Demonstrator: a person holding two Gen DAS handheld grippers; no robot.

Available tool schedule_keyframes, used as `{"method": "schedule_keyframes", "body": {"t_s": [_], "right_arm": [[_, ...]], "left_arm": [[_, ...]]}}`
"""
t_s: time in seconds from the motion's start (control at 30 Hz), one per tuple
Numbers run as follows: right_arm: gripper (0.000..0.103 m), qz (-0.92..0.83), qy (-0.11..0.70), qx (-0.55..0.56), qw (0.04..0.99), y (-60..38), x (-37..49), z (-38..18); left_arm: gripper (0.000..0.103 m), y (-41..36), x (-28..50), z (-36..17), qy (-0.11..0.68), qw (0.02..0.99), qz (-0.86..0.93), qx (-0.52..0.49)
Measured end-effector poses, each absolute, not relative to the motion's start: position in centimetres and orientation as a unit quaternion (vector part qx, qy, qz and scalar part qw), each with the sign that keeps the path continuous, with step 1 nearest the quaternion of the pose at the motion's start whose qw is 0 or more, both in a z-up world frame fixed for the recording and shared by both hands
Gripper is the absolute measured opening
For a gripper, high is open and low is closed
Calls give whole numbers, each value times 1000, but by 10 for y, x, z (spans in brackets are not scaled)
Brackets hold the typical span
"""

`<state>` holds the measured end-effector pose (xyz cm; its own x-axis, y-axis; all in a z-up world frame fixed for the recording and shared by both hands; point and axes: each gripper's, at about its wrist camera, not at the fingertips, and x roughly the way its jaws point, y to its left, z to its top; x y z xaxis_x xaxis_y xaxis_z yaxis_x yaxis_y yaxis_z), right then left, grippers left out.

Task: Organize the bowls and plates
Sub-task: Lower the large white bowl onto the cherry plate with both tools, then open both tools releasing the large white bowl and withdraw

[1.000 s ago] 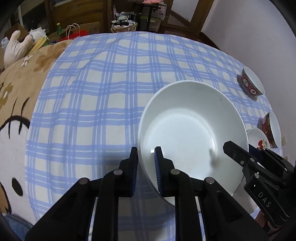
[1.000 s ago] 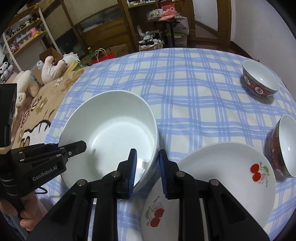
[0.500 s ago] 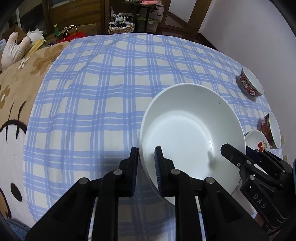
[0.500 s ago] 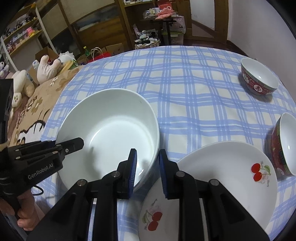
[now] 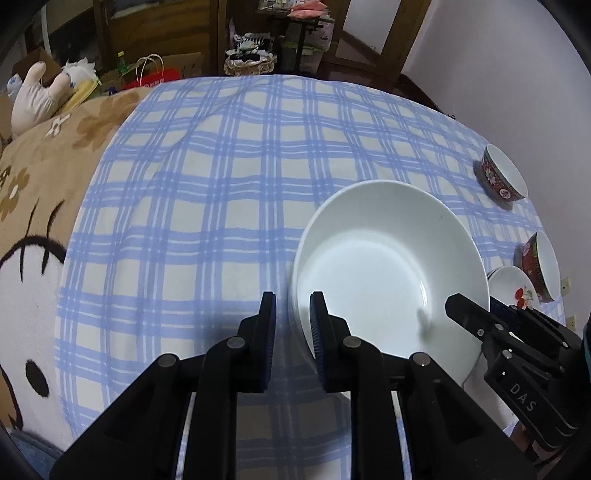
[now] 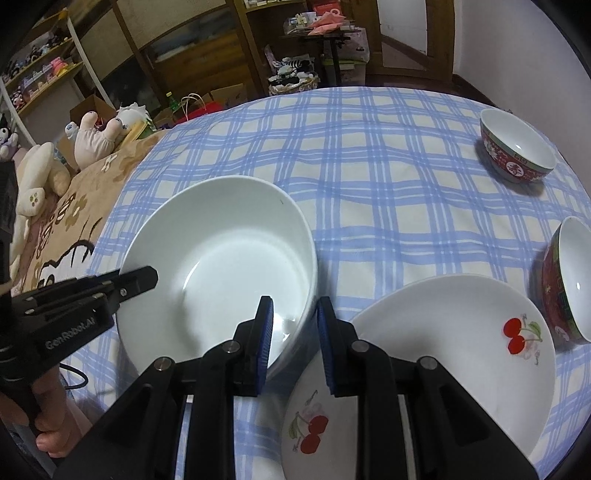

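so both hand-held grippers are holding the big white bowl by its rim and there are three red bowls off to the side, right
Not quite: there are two red bowls, not three. The right wrist view shows one red bowl near the far edge of the table and another red bowl beside the cherry plate. The rest holds: the left hand-held gripper and right hand-held gripper each straddle the big white bowl's rim.

Plain pale wall (image 5: 498, 74) fills the upper right of both views. Dark wooden shelving with cluttered shelves (image 6: 177, 48) runs along the upper left, brown door frame (image 6: 439, 37) at top right. Dark wood floor (image 6: 406, 79) at top centre, with a woven basket of black-and-white items (image 6: 291, 79), a small dark side table with pink things (image 6: 332, 33), cardboard boxes (image 6: 229, 94) and a red paper bag (image 5: 155, 77). Dim indoor light.
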<state>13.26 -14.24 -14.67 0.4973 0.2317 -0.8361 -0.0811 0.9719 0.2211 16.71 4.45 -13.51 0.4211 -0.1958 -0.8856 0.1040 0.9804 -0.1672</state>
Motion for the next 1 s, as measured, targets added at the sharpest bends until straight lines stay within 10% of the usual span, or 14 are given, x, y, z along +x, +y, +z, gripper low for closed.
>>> {"method": "schedule_keyframes", "body": {"t_s": [1.0], "right_arm": [[70, -5, 427, 124, 896, -278, 100, -70]], "left_arm": [[22, -61, 157, -66, 474, 862, -176, 27]]}}
